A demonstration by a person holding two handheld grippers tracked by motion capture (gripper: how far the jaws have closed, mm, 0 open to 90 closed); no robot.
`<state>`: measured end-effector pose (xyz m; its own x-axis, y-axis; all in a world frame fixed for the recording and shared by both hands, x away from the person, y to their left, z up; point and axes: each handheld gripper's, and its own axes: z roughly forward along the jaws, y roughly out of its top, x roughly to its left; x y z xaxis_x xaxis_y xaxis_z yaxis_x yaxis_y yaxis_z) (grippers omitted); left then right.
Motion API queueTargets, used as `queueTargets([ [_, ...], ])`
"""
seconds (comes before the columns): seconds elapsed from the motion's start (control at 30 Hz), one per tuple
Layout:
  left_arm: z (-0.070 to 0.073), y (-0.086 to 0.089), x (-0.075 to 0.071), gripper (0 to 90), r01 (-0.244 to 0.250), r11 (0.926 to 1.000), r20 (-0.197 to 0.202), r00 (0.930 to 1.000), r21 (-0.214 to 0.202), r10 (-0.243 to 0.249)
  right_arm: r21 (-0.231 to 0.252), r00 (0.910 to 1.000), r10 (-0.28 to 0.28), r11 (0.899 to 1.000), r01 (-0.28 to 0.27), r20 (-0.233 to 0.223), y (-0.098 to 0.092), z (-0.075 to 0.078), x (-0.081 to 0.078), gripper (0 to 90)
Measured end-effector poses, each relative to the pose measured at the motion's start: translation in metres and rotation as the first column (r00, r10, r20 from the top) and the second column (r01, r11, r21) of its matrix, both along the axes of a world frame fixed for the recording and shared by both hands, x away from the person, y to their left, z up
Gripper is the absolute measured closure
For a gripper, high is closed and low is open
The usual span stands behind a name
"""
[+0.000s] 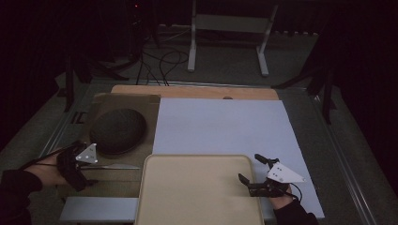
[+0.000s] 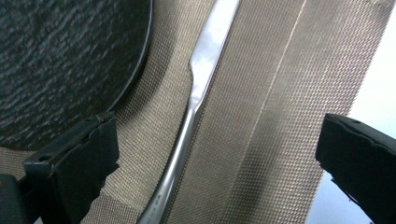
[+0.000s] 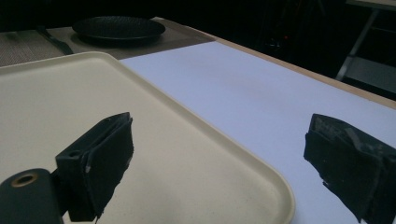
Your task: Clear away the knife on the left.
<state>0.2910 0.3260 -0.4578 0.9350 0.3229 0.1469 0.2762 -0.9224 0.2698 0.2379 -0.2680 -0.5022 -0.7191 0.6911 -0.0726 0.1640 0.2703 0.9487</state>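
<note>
A silver table knife (image 2: 194,93) lies on a woven brown placemat (image 2: 266,116), next to a black plate (image 2: 60,56). My left gripper (image 2: 217,133) is open, its jaws on either side of the knife's handle without touching it. From above, the left gripper (image 1: 91,166) sits at the table's left with the knife (image 1: 115,166) pointing right toward a beige tray (image 1: 197,187). My right gripper (image 1: 249,168) is open and holds nothing. It hovers over the right edge of the tray (image 3: 46,102), pointing toward the black plate (image 3: 119,28).
A white sheet (image 1: 220,126) covers the table's middle and right, with a wooden edge (image 1: 195,91) behind it. The black plate (image 1: 117,131) rests on the placemat (image 1: 105,105). A pale strip (image 1: 98,208) lies at the front left. A white stand (image 1: 230,28) and cables (image 1: 162,61) are on the floor beyond.
</note>
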Motion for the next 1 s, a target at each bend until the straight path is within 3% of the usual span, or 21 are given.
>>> queueTargets([
  [0.27,-0.008,0.003,0.010,4.2,0.018,0.9950,-0.040,0.9991,0.098,-0.014,-0.004,1.0000,0.002,1.000,-0.002,-0.002,0.000,-0.001,0.001,7.9],
  [0.4,-0.012,0.005,0.015,8.5,0.028,0.9936,-0.068,0.9975,0.109,-0.021,-0.005,1.0000,0.003,1.000,-0.003,-0.001,0.000,-0.001,0.001,7.9],
  [0.53,-0.013,0.005,0.018,15.6,0.040,0.9925,-0.063,0.9975,0.116,-0.033,-0.005,1.0000,0.004,1.000,-0.004,-0.002,0.000,-0.001,0.001,7.9],
  [0.67,-0.016,0.004,0.024,27.2,0.094,0.9847,-0.059,0.9945,0.147,-0.086,-0.004,1.0000,0.005,1.000,-0.005,-0.002,0.000,-0.001,0.001,7.9],
  [1.0,-0.026,0.007,0.032,42.2,0.108,0.9679,-0.081,0.9925,0.227,-0.092,-0.005,1.0000,0.008,1.000,-0.008,-0.003,0.001,-0.001,0.001,7.9],
])
